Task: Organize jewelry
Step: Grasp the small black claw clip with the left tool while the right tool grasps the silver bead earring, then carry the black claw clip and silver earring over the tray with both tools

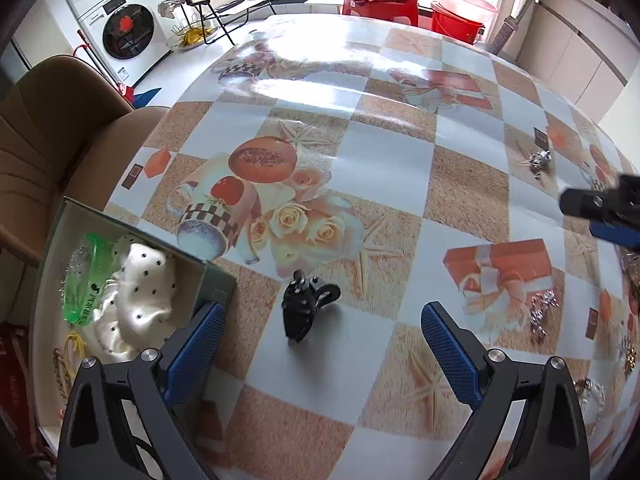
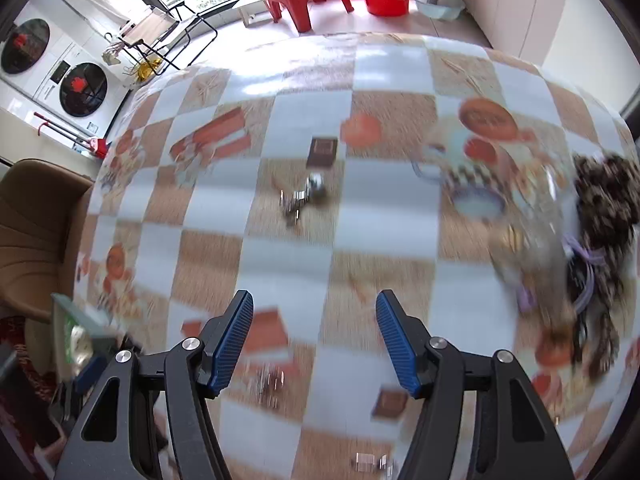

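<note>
left gripper (image 1: 320,332): jaws spread, empty; black hair clip (image 1: 306,308) on the table (image 1: 384,184) between and just past the tips.
right gripper (image 2: 314,340): jaws spread, empty; silver piece (image 2: 300,200) well ahead, heavy blur.
box (image 1: 216,284): left of the clip, already holds a green bangle (image 1: 86,280) and white dotted cloth (image 1: 136,296).
risk: left jaw sits close to the box wall, so closing could nudge the box; the rounded clip may skid or roll out.
view gap: only the left view shows the clip and box contents; only the right shows a dark scrunchie pile (image 2: 604,216).

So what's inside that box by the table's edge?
The box holds a green bangle, white polka-dot fabric and yellow cord. Anything under the fabric is hidden.
</note>
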`<state>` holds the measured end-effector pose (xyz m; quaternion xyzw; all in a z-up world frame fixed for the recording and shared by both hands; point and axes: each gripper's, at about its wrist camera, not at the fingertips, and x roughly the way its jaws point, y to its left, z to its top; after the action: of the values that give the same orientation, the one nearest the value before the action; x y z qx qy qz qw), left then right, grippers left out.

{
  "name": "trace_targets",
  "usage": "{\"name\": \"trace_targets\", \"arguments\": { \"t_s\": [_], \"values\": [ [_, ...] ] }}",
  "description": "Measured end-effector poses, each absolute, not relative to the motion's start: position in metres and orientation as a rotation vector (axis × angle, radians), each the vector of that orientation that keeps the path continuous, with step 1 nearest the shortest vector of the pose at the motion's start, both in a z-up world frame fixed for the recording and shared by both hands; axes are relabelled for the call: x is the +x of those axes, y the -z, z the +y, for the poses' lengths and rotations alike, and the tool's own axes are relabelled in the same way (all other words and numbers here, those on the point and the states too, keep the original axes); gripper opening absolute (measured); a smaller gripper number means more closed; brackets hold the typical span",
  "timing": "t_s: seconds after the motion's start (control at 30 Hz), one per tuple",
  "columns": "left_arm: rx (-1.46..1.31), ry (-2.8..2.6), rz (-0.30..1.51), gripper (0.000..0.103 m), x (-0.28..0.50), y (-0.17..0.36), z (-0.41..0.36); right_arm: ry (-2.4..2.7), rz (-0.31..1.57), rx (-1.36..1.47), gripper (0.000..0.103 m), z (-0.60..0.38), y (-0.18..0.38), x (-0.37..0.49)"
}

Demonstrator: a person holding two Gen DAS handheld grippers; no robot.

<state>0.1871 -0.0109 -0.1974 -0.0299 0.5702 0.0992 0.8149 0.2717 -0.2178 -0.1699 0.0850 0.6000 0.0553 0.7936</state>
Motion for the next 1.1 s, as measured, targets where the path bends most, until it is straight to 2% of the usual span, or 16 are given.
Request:
{"name": "trace_targets", "arguments": {
  "t_s": [0.27,0.37,0.4,0.43,0.5,0.53,0.57,0.6,1.1],
  "values": [
    [-0.077,-0.231,1.203,0.099,0.194,0.206,-0.016,-0.072,1.197,0.073,0.068,-0.202,0.180,0.298],
    [-0.090,-0.208,1.191,0.084,0.198,0.204,-0.020,-0.073,1.172,0.023,0.067,-0.192,0.181,0.304],
    [-0.092,-0.198,1.187,0.075,0.198,0.203,-0.022,-0.072,1.164,-0.002,0.067,-0.188,0.181,0.305],
    [-0.096,-0.185,1.183,0.071,0.199,0.202,-0.023,-0.064,1.157,-0.032,0.061,-0.185,0.181,0.305],
    [-0.102,-0.167,1.182,0.056,0.200,0.200,-0.025,-0.057,1.140,-0.077,0.046,-0.178,0.179,0.303],
    [-0.106,-0.157,1.181,0.052,0.200,0.200,-0.027,-0.061,1.138,-0.081,0.032,-0.176,0.178,0.303],
    [-0.107,-0.149,1.180,0.042,0.200,0.199,-0.028,-0.063,1.138,-0.088,0.017,-0.176,0.177,0.302],
    [-0.103,-0.148,1.178,0.031,0.201,0.197,-0.029,-0.065,1.141,-0.087,0.012,-0.176,0.176,0.302],
    [-0.275,-0.035,1.209,0.029,0.176,0.178,-0.011,-0.148,1.196,0.131,0.012,-0.220,0.153,0.252]
  ]
}}
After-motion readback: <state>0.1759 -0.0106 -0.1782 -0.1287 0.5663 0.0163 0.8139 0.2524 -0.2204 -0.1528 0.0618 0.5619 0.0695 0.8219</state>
